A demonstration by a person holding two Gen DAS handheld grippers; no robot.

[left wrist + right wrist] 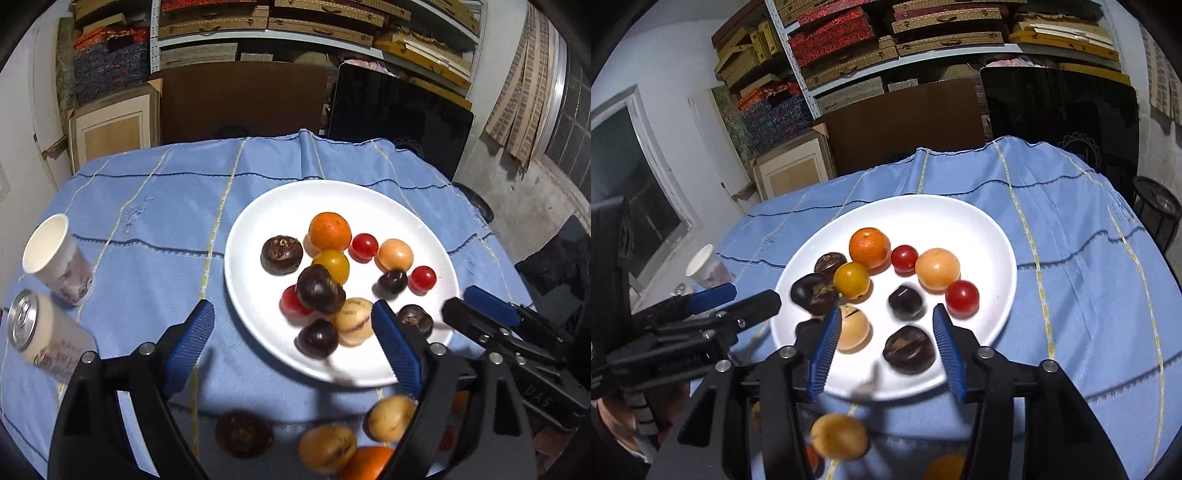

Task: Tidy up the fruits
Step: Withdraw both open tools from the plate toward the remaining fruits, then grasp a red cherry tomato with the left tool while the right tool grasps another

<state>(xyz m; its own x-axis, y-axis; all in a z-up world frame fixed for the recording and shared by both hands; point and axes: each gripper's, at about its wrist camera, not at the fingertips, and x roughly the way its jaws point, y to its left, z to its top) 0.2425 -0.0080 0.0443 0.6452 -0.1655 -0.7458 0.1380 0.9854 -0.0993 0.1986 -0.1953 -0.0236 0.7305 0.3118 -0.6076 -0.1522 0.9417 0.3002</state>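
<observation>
— Where's the fruit?
— Mostly on the plate (258,236). My left tongs (291,332) gape wide, empty; my right tongs (884,345) stand half open around a chestnut (908,354), not gripping.
— Strays?
— A dark one (242,434) on the surface near me, only the left view shows it.

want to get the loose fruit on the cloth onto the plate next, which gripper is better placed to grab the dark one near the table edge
Left. The dark fruit lies on the cloth just below the open left gripper, while the right gripper hangs over the plate.
</observation>
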